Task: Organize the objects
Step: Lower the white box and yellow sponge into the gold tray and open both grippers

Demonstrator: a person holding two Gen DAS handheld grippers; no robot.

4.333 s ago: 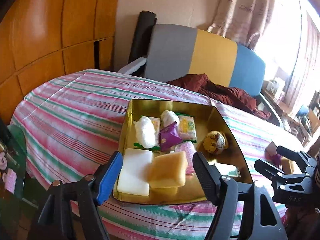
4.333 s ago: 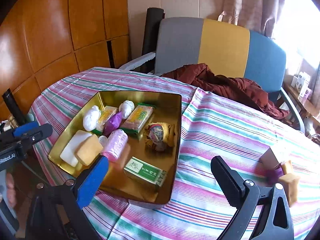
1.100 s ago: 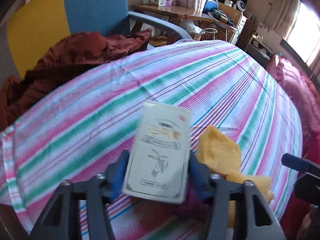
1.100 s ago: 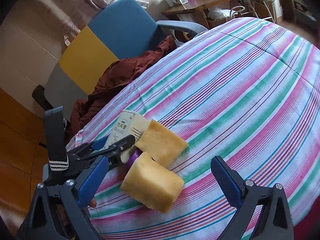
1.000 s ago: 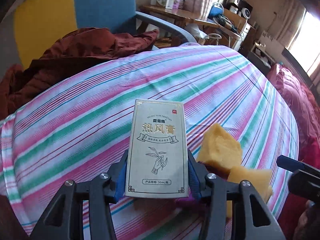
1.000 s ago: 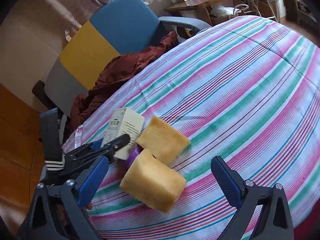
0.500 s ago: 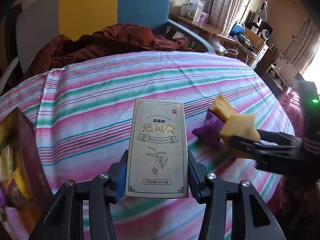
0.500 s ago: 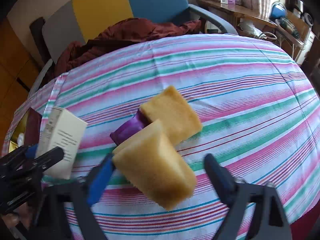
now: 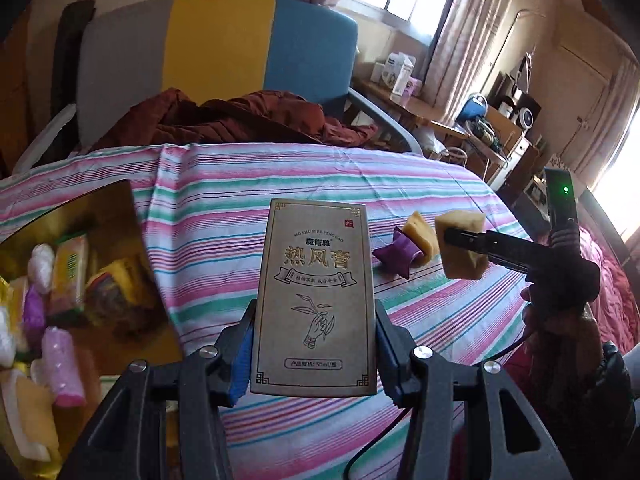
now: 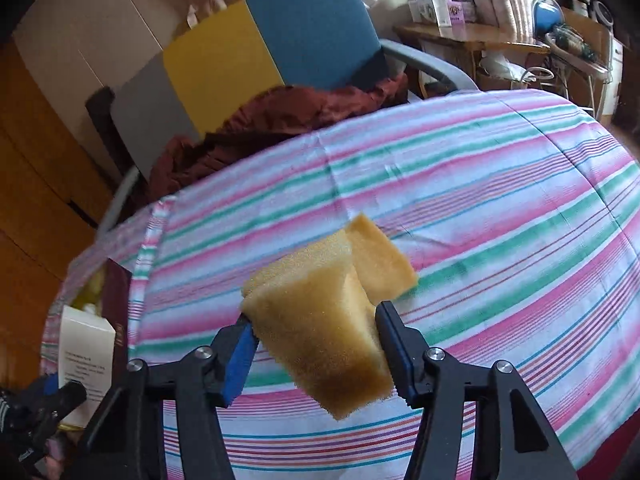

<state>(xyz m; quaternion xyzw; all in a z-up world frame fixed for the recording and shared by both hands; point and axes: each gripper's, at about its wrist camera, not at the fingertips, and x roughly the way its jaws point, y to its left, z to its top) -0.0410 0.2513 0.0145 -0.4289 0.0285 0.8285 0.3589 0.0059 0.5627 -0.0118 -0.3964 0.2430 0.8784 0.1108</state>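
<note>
Since a second ago, the left tongs have carried the gold ointment box away from the sponges toward the gold tray on the striped tablecloth. Right tongs are closing on a yellow sponge, lifted; the second sponge and purple packet lie on the cloth.

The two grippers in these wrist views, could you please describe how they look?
Both the left gripper and the right gripper are black plastic frames with silver screws and blue pads inside the fingers. The right one's handle carries a green indicator light and a trailing black cable. A dark sleeve shows behind it.
</note>
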